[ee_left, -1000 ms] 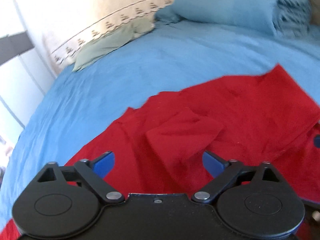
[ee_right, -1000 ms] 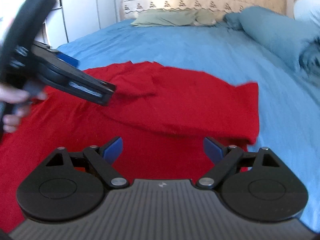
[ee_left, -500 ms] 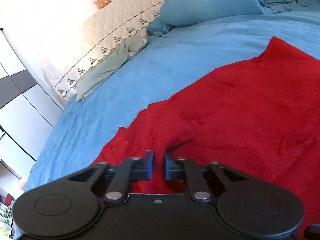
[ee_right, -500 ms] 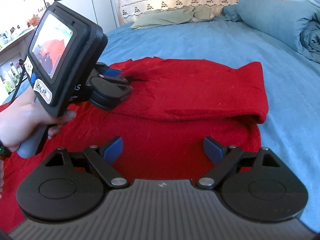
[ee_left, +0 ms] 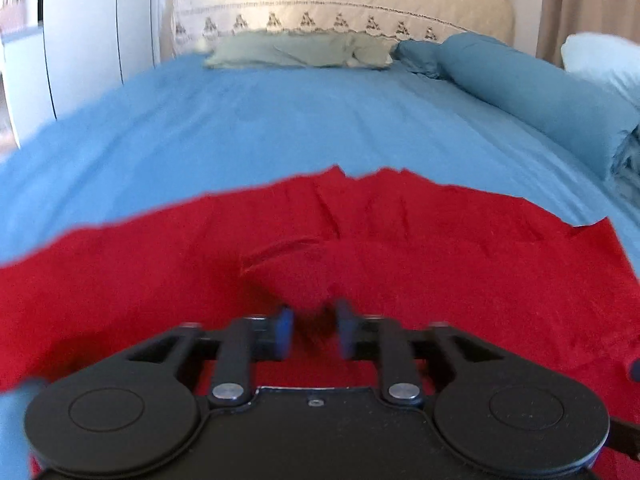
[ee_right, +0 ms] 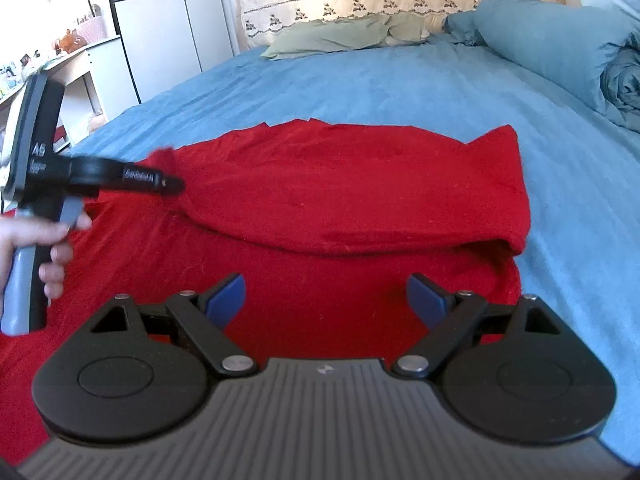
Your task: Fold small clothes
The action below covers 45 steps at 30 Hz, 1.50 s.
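Note:
A red garment lies spread on the blue bed, its far half folded over toward me as a thick layer. My left gripper sits low on the cloth with its jaws opening. A bunched ridge of red fabric shows in the gap, and the blue pads stand clear of it. In the right wrist view, a hand holds that left gripper at the folded layer's left end. My right gripper hovers open over the near, single layer, holding nothing.
The blue sheet surrounds the garment. A green pillow and a cream headboard are at the far end, and a rolled blue duvet lies along the right. White wardrobes and a cluttered desk stand to the left.
The left gripper went from wide open to pinched on a fold of red cloth, then rolled and shifted sideways, and its jaws are now parted again. The right gripper stayed put and open.

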### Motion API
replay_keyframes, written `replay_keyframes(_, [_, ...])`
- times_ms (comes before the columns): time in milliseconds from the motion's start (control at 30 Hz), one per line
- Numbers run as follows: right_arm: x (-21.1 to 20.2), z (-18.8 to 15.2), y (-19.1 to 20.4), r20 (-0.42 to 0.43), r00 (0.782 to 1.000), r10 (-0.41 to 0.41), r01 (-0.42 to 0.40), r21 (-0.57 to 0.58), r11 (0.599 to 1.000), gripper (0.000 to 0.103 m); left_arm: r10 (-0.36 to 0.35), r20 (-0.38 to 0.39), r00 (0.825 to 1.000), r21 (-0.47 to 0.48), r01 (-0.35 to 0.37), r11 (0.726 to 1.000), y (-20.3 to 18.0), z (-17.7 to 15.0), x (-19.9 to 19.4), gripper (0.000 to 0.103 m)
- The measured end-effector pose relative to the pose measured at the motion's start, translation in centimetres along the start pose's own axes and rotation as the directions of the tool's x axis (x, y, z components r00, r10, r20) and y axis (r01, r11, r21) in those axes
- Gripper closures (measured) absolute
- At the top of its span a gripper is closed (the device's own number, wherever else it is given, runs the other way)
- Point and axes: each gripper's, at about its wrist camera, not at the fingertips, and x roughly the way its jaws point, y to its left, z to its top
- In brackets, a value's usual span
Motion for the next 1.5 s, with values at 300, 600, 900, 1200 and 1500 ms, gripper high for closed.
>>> replay_keyframes(300, [0.2,0.2,0.7,-0.007,1.0,-0.009,0.009,-0.028,1.0,0.0,-0.219,0.08,0.972,-0.326,0.233,0.916,3.8,0.7,0.5,0.018])
replay_keyframes(600, [0.2,0.2,0.7,-0.008,1.0,-0.014,0.013,-0.034,0.999,0.0,-0.072,-0.056,0.996,-0.382,0.045,0.923,4.5,1.5,1.5,0.099])
replay_keyframes(900, [0.6,0.8,0.5,-0.028,0.997,-0.077,0.076,-0.041,0.996,0.0,-0.041,0.109,0.993,-0.289,0.071,0.955,4.4,4.9,-2.2,0.099])
replay_keyframes(1200, [1.5,1.4,-0.3,-0.044,0.993,-0.107,0.106,-0.01,0.994,0.0,0.09,0.136,0.987,-0.294,-0.046,0.955,9.6,2.2,-2.7,0.099])
replay_keyframes(1500, [1.6,2.2,-0.5,-0.02,0.988,-0.15,0.149,-0.044,0.988,0.0,0.078,0.127,0.989,-0.279,-0.04,0.96,10.4,1.5,-2.0,0.085])
